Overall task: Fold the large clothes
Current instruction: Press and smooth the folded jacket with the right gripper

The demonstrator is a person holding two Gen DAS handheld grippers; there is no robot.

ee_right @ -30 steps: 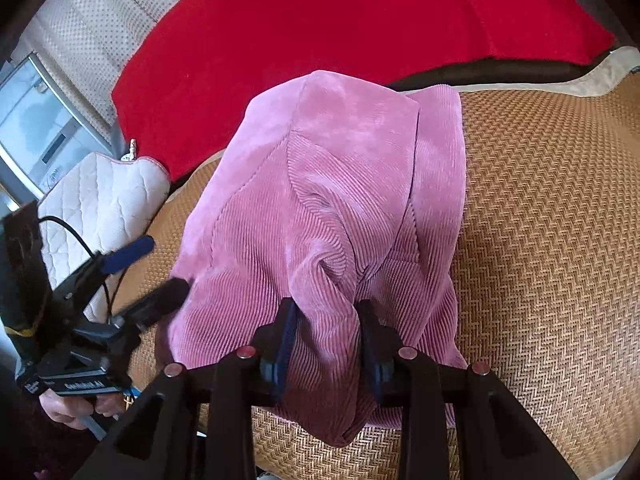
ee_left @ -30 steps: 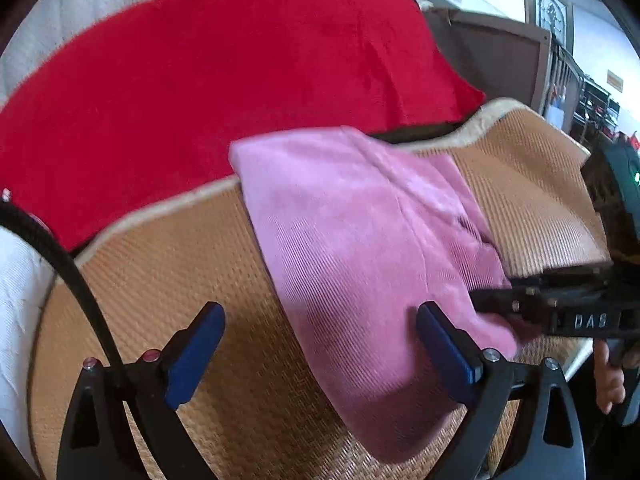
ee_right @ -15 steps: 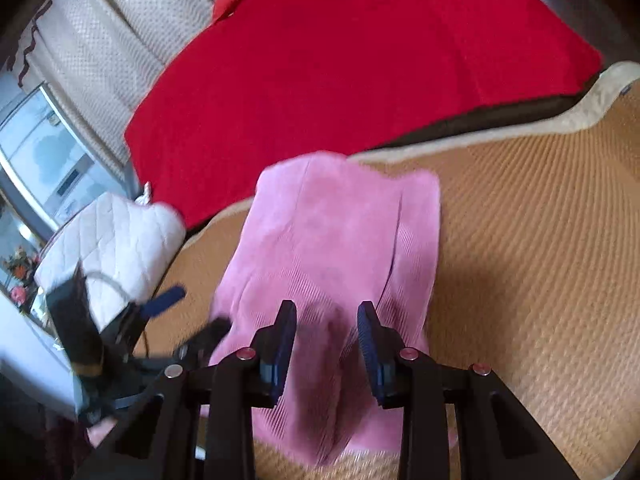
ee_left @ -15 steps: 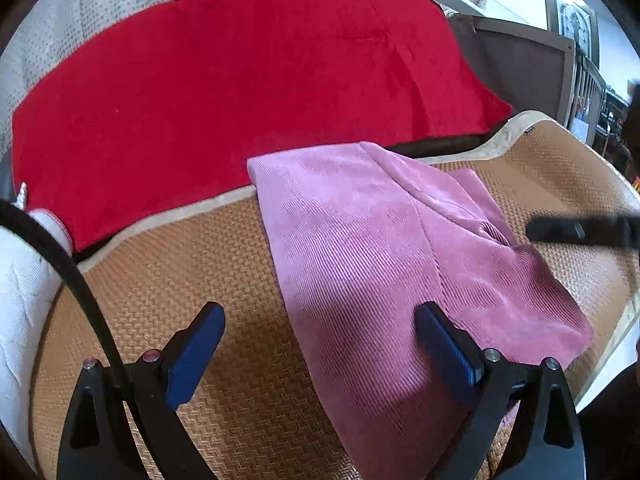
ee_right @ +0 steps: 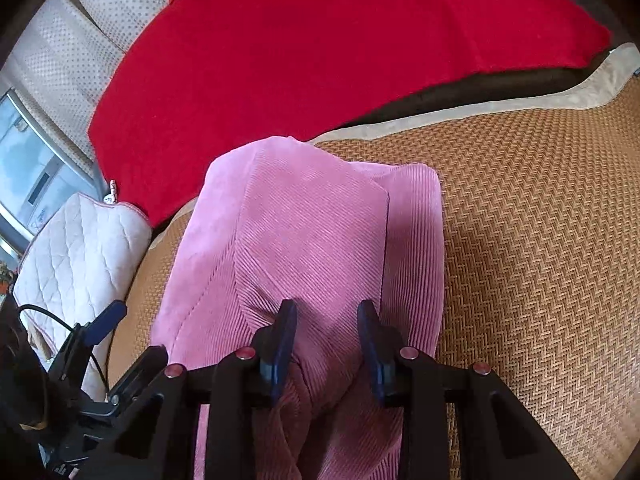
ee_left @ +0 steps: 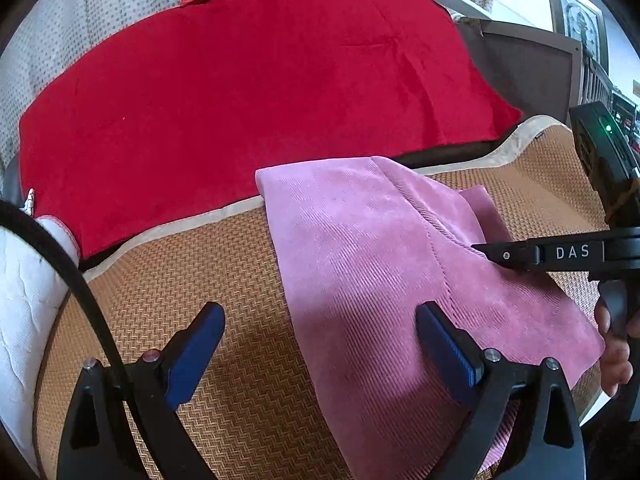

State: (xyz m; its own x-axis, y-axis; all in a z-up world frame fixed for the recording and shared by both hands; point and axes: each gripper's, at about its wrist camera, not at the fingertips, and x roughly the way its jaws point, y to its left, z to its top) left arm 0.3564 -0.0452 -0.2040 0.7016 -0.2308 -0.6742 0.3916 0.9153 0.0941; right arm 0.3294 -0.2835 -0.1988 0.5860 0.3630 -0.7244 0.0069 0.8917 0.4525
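Right gripper (ee_right: 326, 332) tilting downward, its fingers pinching a fold of the pink corduroy garment (ee_right: 304, 240) lying mid-frame on the woven mat (ee_right: 540, 240). Left gripper (ee_left: 320, 344) hovering, fingers wide apart, gripping nothing.

A tan woven mat (ee_left: 248, 360) with a pale cloth border covers the seat of a sofa, carrying a folded pink corduroy garment (ee_left: 360, 264) that lies lengthwise across it. Behind the mat a red plush blanket (ee_left: 248, 92) drapes the backrest, and a white quilted cushion (ee_right: 76, 256) sits at the mat's left edge.
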